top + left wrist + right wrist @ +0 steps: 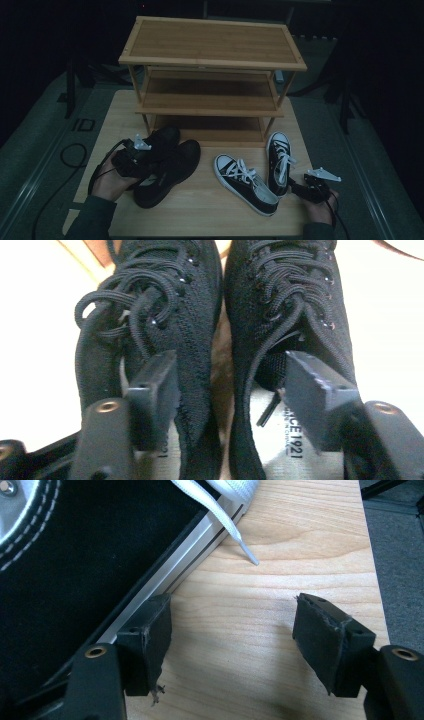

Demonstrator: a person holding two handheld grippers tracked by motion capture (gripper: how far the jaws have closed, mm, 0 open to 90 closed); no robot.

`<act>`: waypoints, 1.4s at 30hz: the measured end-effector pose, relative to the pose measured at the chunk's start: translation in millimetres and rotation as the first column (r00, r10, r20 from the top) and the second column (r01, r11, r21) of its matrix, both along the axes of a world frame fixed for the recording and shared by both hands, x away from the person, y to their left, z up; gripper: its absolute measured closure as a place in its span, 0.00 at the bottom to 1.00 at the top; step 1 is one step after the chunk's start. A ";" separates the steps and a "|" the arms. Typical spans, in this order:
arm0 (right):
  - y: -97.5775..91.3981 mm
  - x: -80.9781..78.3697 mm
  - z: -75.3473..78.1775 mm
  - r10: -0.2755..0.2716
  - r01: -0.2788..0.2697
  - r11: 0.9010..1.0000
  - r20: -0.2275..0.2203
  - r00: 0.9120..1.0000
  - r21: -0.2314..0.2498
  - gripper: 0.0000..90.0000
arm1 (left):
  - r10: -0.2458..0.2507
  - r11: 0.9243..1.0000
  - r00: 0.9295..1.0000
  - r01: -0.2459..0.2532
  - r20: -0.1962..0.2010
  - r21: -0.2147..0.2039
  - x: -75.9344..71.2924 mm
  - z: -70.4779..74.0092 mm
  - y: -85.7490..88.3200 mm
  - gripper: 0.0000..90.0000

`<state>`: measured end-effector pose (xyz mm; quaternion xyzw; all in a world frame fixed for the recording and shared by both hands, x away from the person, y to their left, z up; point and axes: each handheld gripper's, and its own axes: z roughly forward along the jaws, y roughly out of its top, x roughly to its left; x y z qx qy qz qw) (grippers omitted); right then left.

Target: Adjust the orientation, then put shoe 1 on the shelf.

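Two black knit shoes [175,167] lie side by side at the table's left, toes toward the rack. My left gripper [147,159] is at their heels, open. In the left gripper view one jaw sits inside the left shoe [165,305] and the other inside the right shoe [285,290], with both inner collars between the jaws of my left gripper [230,375]. Two black-and-white sneakers [245,182] [279,157] lie at the right. My right gripper [297,187] stands open on the table beside the right sneaker's [65,555] heel, nothing between the jaws of my right gripper [232,610].
A three-shelf bamboo shoe rack [212,42] stands at the back of the wooden table [200,215]. A white lace end [240,542] trails onto the table [300,545] near the right edge. Black cables lie on the grey floor at left.
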<state>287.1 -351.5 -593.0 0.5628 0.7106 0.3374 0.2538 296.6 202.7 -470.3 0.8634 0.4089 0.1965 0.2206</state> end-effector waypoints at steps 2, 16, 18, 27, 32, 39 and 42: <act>0.0 0.0 0.0 0.000 0.000 1.000 0.000 1.000 0.000 0.35 | 0.023 0.999 1.000 -0.023 0.021 0.027 -1.3 0.7 1.0 0.31; 0.0 0.0 0.0 0.000 0.000 1.000 0.000 1.000 0.000 0.35 | 0.025 0.997 0.996 -0.031 -0.083 -0.066 12.6 -8.6 16.6 0.26; 0.0 0.0 0.0 0.000 0.000 1.000 0.000 1.000 0.000 0.35 | 0.020 0.998 0.996 -0.026 -0.087 -0.062 13.0 -8.4 16.0 0.26; 0.0 0.0 0.0 0.000 0.000 1.000 0.000 1.000 0.001 0.35 | 0.012 0.998 0.993 -0.019 -0.117 -0.053 18.2 -10.7 10.2 0.20; 0.0 0.0 0.0 0.000 0.000 1.000 0.000 1.000 0.000 0.35 | 0.008 0.999 0.991 -0.015 -0.136 -0.047 21.7 -13.1 8.2 0.21; 0.0 0.0 0.0 0.000 0.000 1.000 0.000 1.000 0.000 0.35 | -0.009 0.999 0.989 0.004 -0.148 -0.036 26.7 -12.9 6.7 0.35; 0.0 0.0 0.0 0.000 0.000 1.000 0.000 1.000 0.000 0.35 | 0.001 1.000 0.986 -0.005 -0.167 -0.025 30.9 -16.1 6.4 0.42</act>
